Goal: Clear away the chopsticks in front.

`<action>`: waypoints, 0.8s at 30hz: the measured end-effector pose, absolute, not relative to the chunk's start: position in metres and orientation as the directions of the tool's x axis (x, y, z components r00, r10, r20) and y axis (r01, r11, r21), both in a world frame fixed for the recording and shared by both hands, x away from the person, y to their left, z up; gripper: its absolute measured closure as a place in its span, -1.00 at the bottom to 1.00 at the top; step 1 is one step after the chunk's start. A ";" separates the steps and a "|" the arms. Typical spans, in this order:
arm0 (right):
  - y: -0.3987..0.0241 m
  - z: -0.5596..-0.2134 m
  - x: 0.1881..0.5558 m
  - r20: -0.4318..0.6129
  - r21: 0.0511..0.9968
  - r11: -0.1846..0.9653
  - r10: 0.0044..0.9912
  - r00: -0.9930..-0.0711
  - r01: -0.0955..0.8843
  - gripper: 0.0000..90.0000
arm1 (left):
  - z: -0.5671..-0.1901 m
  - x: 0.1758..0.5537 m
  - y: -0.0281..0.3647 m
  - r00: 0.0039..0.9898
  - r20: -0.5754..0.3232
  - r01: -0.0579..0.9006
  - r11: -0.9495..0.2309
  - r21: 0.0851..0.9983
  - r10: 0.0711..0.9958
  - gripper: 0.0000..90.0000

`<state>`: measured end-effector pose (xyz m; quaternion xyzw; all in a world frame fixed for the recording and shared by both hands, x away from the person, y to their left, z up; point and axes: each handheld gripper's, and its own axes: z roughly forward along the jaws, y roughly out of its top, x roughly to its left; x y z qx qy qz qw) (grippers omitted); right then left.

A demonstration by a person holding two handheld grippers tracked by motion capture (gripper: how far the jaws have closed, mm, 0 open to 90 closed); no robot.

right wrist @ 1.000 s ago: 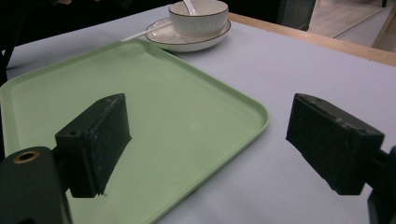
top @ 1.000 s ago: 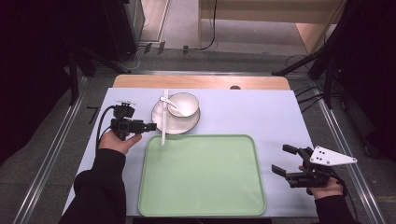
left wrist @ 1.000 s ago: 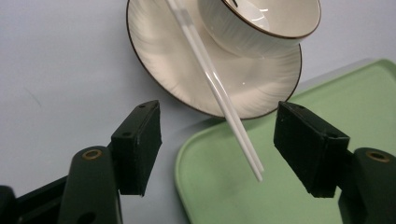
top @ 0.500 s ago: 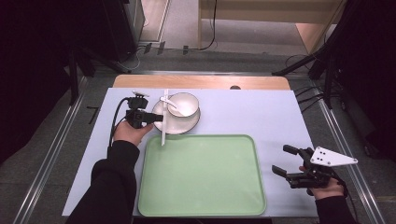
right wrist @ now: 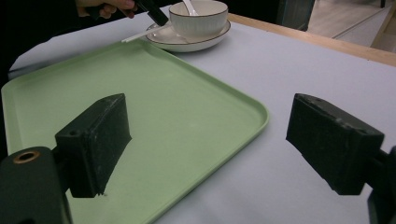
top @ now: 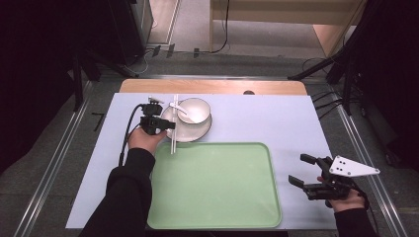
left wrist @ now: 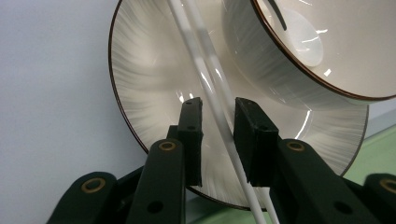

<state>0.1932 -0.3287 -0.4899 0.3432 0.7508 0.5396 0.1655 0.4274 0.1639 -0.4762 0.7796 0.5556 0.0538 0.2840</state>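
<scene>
A pair of white chopsticks [top: 173, 134] lies across the left rim of a white plate [top: 201, 132], one end pointing at the green tray [top: 212, 182]. On the plate stands a white bowl [top: 195, 109] with a white spoon [top: 179, 107] in it. My left gripper [top: 168, 124] is at the plate's left edge. In the left gripper view its jaws have just been closing around the chopsticks [left wrist: 205, 74], which run between the pads with a thin gap showing beside them. My right gripper [top: 300, 169] rests open on the table right of the tray, nothing between its jaws.
The tray [right wrist: 140, 93] lies flat at the front middle of the pale blue table cover [top: 267, 118]. A wooden table edge [top: 217, 86] runs along the back. Metal rails border both sides of the table.
My left gripper has moved from left of the plate up to its rim, and its jaws have narrowed around the chopsticks. The right gripper has stayed where it was.
</scene>
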 end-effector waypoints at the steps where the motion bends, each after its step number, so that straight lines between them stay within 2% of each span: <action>1: -0.329 -0.490 0.193 0.122 0.924 0.183 0.694 -0.710 0.337 -0.70 | -0.477 0.428 0.163 0.371 -0.233 0.838 -0.216 0.501 0.899 0.65; 11: -0.329 -0.490 0.193 0.123 0.924 0.181 0.693 -0.710 0.337 -0.70 | -0.484 0.436 0.161 0.287 -0.235 0.850 -0.134 0.510 0.929 0.88; 18: -0.329 -0.489 0.193 0.121 0.924 0.182 0.692 -0.711 0.335 -0.70 | -0.486 0.437 0.160 0.276 -0.240 0.857 -0.125 0.500 0.931 0.90; 24: -0.329 -0.489 0.193 0.122 0.925 0.181 0.692 -0.711 0.335 -0.70 | -0.483 0.438 0.166 0.261 -0.280 0.867 -0.097 0.488 0.924 0.92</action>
